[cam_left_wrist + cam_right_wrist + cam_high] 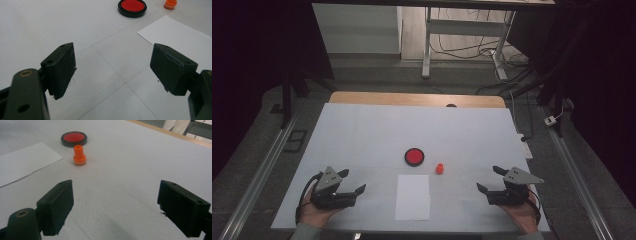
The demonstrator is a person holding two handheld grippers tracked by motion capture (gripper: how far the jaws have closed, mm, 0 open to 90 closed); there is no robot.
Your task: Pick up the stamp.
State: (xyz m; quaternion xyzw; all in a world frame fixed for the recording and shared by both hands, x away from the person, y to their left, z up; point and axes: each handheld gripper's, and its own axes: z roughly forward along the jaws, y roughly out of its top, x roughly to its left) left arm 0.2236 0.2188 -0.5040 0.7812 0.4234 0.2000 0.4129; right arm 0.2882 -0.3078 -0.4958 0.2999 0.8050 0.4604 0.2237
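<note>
A round black ink pad with a red centre [414, 156] lies mid-table, also in the left gripper view [132, 7] and the right gripper view [74, 138]. Just right of it stands a small orange stamp [439, 169] [170, 4] [79, 155], upright. A white paper sheet [412, 197] [180, 35] [23, 162] lies in front of them near the table's front edge. My left gripper [353, 181] [113, 66] rests at the front left, open and empty. My right gripper [491, 179] [115, 202] rests at the front right, open with nothing between its jaws.
The white table top [362, 135] has a wooden strip [417, 99] along its far edge. Beyond it stand a white desk frame [428, 45] and loose cables [462, 50] on the floor. Metal rails [257, 175] run along both sides.
</note>
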